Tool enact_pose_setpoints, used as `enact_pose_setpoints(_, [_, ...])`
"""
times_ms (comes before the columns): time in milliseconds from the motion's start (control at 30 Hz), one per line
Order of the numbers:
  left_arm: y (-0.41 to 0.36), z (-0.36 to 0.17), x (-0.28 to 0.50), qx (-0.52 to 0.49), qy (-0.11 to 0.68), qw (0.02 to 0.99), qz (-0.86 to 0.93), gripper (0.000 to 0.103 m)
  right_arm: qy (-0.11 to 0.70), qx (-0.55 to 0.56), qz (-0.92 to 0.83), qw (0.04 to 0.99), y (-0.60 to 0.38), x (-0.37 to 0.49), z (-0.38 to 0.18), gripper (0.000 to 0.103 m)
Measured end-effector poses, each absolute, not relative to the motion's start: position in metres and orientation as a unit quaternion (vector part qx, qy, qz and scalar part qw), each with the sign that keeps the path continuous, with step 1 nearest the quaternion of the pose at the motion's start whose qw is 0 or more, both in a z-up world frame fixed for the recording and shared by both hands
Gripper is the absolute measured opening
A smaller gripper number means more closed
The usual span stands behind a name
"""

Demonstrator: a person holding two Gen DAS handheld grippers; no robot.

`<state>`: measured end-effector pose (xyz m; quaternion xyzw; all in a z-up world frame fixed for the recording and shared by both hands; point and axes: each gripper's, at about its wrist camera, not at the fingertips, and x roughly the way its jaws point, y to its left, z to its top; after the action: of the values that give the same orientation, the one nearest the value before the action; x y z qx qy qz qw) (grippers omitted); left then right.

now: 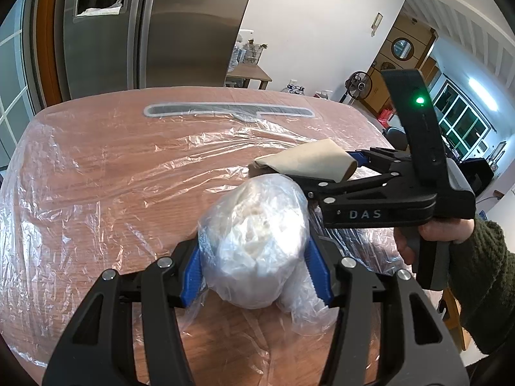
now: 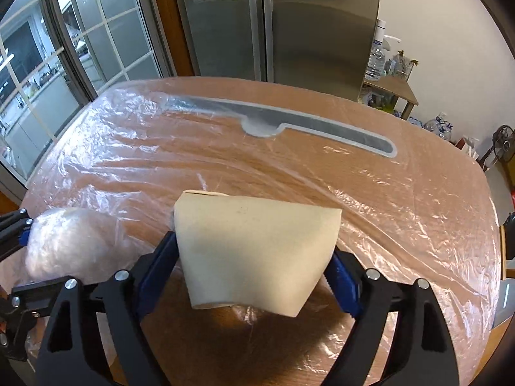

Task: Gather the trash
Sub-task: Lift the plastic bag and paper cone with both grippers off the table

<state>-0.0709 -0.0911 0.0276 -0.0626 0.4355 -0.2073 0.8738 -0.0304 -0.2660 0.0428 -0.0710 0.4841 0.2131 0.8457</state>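
A clear plastic bag (image 1: 254, 225) stuffed with crumpled white trash sits between the blue pads of my left gripper (image 1: 254, 267), which is shut on it just above the table. The same bag (image 2: 70, 241) shows at the left of the right wrist view, with the left gripper (image 2: 19, 234) at the frame edge. A flattened beige cardboard piece (image 2: 254, 244) is held off the table in my right gripper (image 2: 254, 263), pads pressing both its sides. In the left wrist view that cardboard piece (image 1: 305, 157) and the right gripper (image 1: 331, 173) hover just behind the bag.
The wooden table (image 1: 96, 177) is covered by a wrinkled clear plastic sheet (image 2: 402, 199), with a long grey slot (image 2: 289, 122) near its far side. A steel fridge (image 2: 305, 32) stands behind. A hand in a green sleeve (image 1: 476, 257) holds the right gripper.
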Motion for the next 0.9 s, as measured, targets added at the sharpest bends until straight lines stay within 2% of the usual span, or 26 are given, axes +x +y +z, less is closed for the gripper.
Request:
enact_pose_setpoints(200, [-0.09, 0.027, -0.071, -0.063, 0.435, 0.874, -0.208, 0.056, 0.475, -0.06, 0.217, 0.851, -0.274, -0.035, 0.045, 0.078])
enact_pose_setpoints(333, [-0.089, 0.027, -0.073, -0.064, 0.433, 0.874, -0.209, 0.056, 0.471, -0.038, 0.224, 0.852, -0.281, -0.037, 0.048, 0.069])
enact_pose_setpoints(533, [-0.09, 0.027, -0.073, -0.062, 0.434, 0.874, -0.209, 0.056, 0.464, -0.032, 0.233, 0.854, -0.283, -0.043, 0.045, 0.069])
enact_pose_setpoints(600, [-0.09, 0.027, -0.073, -0.062, 0.434, 0.874, -0.209, 0.056, 0.461, -0.032, 0.235, 0.855, -0.283, -0.043, 0.045, 0.063])
enact_pose_setpoints(900, [-0.091, 0.027, -0.073, -0.064, 0.434, 0.875, -0.206, 0.056, 0.463, -0.022, 0.245, 0.851, -0.285, -0.047, 0.047, 0.055])
